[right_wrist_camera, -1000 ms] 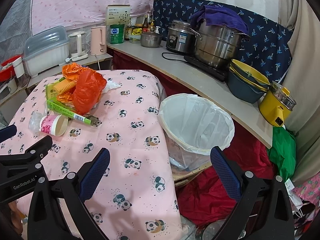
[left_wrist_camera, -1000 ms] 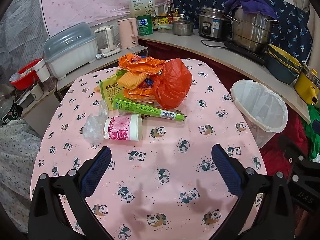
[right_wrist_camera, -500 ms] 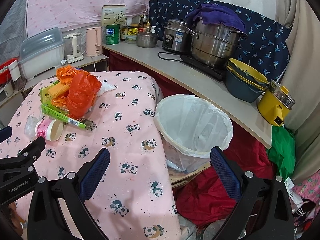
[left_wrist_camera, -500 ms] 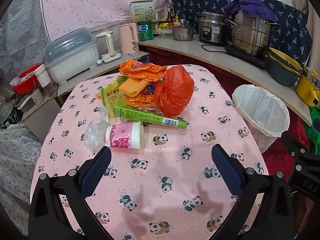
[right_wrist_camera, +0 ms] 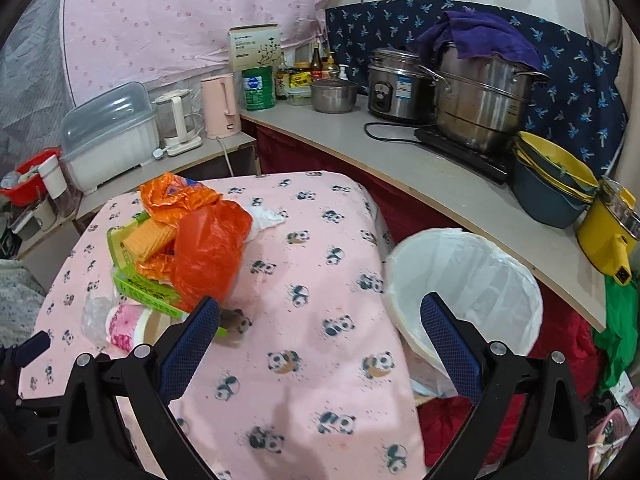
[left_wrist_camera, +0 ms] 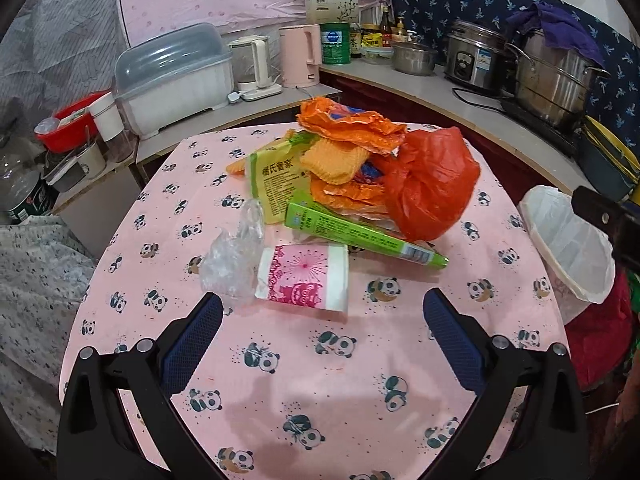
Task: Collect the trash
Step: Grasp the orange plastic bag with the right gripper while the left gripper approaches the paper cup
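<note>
Left gripper spread wide, empty — hovers near paper cup lying on table. Right gripper gaping, empty — beside lined bin.

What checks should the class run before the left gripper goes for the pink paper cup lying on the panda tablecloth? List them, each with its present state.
1. Left gripper open and empty: ok.
2. Pink paper cup lying on its side in line ahead of the left gripper: ok.
3. Cup free of other trash: not ok; the crumpled clear plastic wrap lies against it, and the long green carton is close behind.
4. White-lined waste bin open beside the table: ok.
5. Right gripper open, empty, away from the cup: ok.
6. Cup empty inside: cannot tell.
</note>
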### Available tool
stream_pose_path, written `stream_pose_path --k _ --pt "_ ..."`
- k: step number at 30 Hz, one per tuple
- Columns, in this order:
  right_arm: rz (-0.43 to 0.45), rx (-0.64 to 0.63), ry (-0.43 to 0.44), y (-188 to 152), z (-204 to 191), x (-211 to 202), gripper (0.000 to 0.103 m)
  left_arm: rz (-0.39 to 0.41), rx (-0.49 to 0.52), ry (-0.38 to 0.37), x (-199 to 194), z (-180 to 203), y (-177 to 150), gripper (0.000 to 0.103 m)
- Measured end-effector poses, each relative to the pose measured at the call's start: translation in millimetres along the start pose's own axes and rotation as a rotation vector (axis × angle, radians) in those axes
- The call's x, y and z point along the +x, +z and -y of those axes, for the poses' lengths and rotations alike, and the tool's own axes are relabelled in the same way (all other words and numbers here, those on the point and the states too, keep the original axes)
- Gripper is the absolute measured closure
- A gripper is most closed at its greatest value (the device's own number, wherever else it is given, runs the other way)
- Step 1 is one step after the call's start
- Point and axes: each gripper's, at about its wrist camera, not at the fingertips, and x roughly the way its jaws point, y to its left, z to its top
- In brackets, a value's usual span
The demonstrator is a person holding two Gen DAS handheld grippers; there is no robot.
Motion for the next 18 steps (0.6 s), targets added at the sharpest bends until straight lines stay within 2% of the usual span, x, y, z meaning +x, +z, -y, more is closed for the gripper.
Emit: stream_pose_path --k 5,12,15,18 --pt "-0.024 -0.007 0.094 15.2 -34.5 37.7 0.01 -0.011 -0.008 0.021 17.4 -19.1 2.0 0.007" --pt "-0.086 -0.012 0.124 20.6 -66.0 93.5 0.016 -0.039 -0.045 0.001 39.5 -47.1 2.6 0.007" --pt "-0.117 -0.005 0.138 18.6 -71.3 109.2 0.022 -0.045 -0.05 -0.01 47.3 -56.1 2.2 0.007" --pt "-0.137 -0.006 0.169 14.6 -75.5 118.9 0.041 -0.055 -0.067 -0.025 55.3 -66.7 2.5 0.007"
